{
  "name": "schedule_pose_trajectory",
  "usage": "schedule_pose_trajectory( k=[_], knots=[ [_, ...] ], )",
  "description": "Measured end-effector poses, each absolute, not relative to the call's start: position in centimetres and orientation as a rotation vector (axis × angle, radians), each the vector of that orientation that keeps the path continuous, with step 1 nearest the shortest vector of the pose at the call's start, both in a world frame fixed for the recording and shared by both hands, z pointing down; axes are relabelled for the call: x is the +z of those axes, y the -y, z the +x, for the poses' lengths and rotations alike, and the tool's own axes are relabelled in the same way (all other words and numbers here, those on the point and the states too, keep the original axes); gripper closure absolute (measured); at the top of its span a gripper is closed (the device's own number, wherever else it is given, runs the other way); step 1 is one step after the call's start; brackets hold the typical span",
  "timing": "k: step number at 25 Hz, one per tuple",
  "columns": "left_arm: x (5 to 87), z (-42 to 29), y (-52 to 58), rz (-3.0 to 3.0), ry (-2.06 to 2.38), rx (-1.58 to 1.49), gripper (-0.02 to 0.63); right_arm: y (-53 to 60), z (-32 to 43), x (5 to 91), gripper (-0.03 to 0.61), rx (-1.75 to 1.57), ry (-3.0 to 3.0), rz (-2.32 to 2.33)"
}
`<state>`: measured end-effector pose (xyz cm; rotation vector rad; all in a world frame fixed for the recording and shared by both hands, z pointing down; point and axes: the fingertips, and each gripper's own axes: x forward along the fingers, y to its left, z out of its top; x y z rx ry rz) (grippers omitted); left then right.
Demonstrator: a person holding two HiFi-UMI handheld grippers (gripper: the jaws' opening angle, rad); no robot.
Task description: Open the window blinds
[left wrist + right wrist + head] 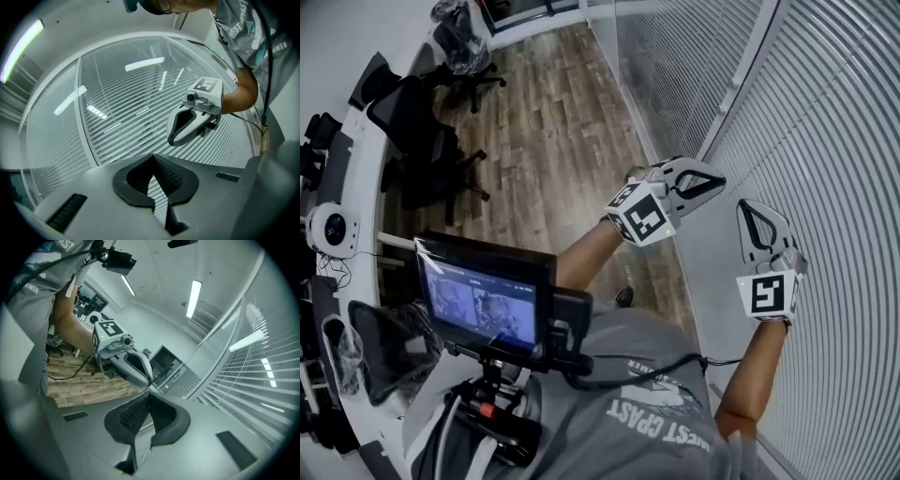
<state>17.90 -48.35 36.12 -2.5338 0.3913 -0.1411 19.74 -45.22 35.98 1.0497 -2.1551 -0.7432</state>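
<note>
Tips pressed together on nothing, the left gripper [152, 157] and right gripper [149, 395] are held side by side, aimed at the blinds [834, 141] just ahead, apparently seeking their control. None shows yet, and the slats look closed.

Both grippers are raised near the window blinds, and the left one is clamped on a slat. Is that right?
Not quite. The left gripper is shut but empty, with no slat of the blinds between its jaws; the left gripper view shows it. The rest holds.
</note>
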Motion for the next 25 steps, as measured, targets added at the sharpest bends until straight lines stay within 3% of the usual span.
schedule_pose_trajectory(
  k=[25],
  knots=[
    [44.9, 20.5, 69.2, -2.663, -0.625, -0.298, 0.612, 57.1, 19.3, 37.9, 0.584, -0.675, 2.187, 0.927]
  ],
)
